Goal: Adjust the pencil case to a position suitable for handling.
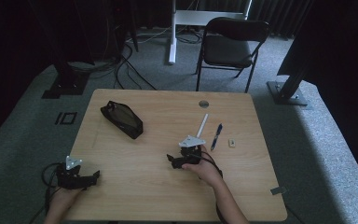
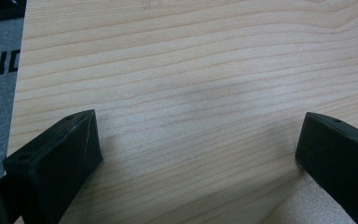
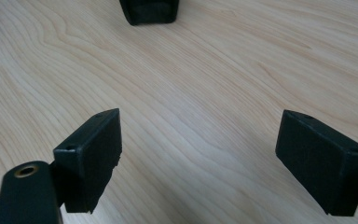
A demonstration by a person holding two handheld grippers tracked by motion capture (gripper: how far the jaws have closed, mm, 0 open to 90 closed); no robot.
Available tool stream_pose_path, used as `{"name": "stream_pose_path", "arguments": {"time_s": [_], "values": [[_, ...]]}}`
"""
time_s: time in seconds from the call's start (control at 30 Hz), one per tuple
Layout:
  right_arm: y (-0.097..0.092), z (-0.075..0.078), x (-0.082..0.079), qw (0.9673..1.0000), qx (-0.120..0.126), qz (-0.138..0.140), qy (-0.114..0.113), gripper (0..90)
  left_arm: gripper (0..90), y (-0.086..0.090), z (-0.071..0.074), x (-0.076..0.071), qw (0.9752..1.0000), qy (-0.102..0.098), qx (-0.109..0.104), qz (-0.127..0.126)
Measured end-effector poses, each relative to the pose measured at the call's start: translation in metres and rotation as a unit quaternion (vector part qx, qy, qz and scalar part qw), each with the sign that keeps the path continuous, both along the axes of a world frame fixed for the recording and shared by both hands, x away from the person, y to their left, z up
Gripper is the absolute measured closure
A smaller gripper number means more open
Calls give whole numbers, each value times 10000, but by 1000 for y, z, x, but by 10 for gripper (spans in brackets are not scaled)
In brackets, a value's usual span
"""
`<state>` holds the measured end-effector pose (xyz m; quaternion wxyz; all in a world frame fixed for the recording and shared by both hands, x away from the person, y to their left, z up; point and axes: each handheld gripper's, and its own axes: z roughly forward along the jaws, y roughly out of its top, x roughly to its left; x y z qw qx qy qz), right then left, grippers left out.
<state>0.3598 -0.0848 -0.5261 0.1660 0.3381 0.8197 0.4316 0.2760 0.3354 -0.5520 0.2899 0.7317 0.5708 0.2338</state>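
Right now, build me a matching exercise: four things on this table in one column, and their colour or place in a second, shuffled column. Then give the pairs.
Things:
1. pouch
2. pen
3. eraser
4. left gripper

Descriptions:
A. small and pale, nearest the table's right edge
B. open, near the front left corner
C. black, lying on the far left part
D. blue, beside a white stick

Pairs: 1-C, 2-D, 3-A, 4-B
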Motion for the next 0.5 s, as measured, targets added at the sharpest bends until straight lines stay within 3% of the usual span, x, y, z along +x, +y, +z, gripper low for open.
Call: {"name": "stream_pose_path", "arguments": {"time_s": [0.5], "values": [[23,4,9,9998,-42,204,-30,141,1,0,0,0,10000,1,0,0]]}}
